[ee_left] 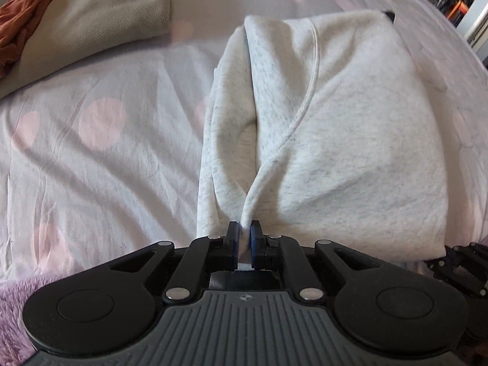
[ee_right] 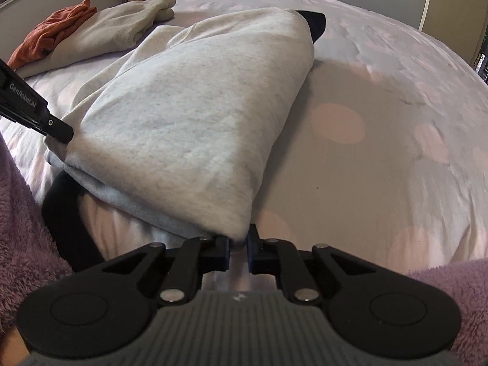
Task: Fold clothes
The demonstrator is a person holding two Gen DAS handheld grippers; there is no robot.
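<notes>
You are clamping the left gripper [ee_left: 243,232] and right gripper [ee_right: 238,242] on near corners of the grey sweatshirt [ee_left: 329,128] lying at twelve o'clock on the bed [ee_left: 91,140], and such thin pinches are risking a slip when lifting.

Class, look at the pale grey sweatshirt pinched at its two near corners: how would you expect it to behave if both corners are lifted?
The sweatshirt is probably floppy: fabric puckers where the left gripper pinches it. Its thick folded layers suggest it will sag between the left gripper and the right gripper. The fleecy surface likely resists slipping.
</notes>
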